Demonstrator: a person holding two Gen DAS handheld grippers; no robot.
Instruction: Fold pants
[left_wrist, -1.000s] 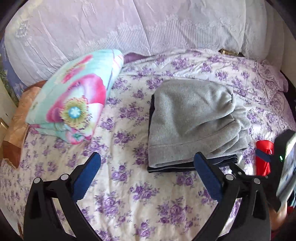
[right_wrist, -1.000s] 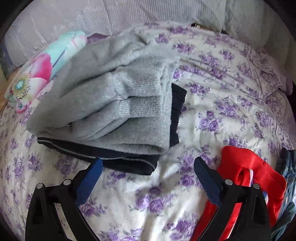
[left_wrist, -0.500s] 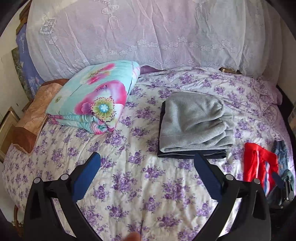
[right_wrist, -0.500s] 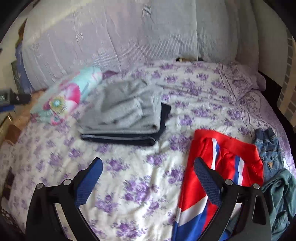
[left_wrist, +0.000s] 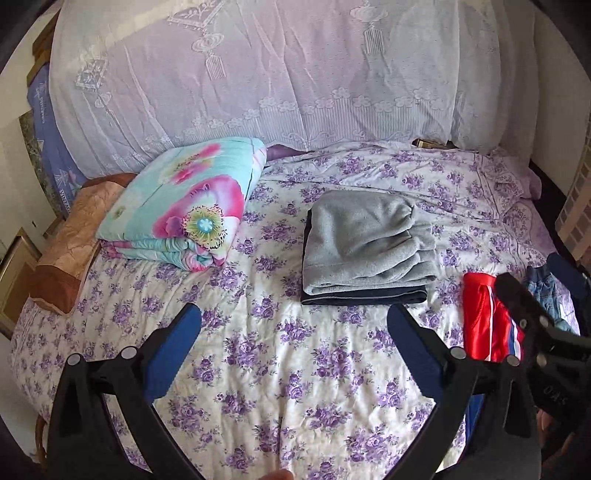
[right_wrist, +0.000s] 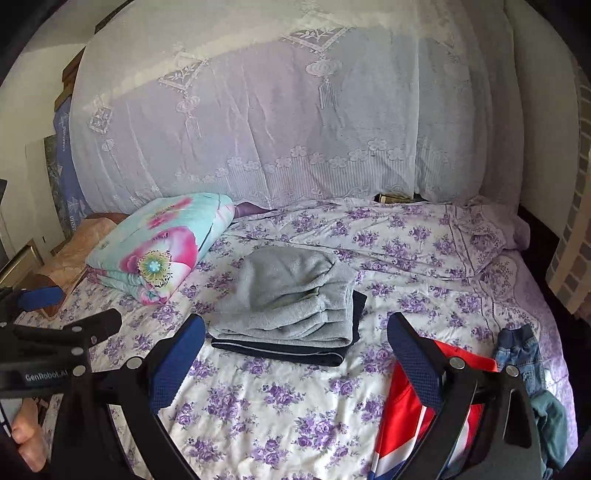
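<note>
Folded grey pants (left_wrist: 364, 243) (right_wrist: 291, 295) lie stacked on a folded dark navy garment (left_wrist: 364, 296) (right_wrist: 284, 352) in the middle of the bed. Red pants with white and blue stripes (left_wrist: 487, 317) (right_wrist: 410, 417) lie unfolded to the right, partly behind my right gripper's finger. Jeans (left_wrist: 546, 291) (right_wrist: 521, 354) sit at the far right. My left gripper (left_wrist: 293, 343) is open and empty, held back above the bedspread in front of the stack. My right gripper (right_wrist: 295, 350) is open and empty too, its right finger over the red pants.
A folded floral quilt (left_wrist: 184, 206) (right_wrist: 159, 243) and a brown pillow (left_wrist: 70, 251) lie at the left. A lace-covered headboard (left_wrist: 277, 74) rises behind. The purple-flowered bedspread (left_wrist: 295, 387) covers the bed. A teal garment (right_wrist: 554, 424) lies at the right edge.
Both grippers have pulled back and up from the grey stack, so more of the bed shows. The red pants and jeans have come into fuller view.
</note>
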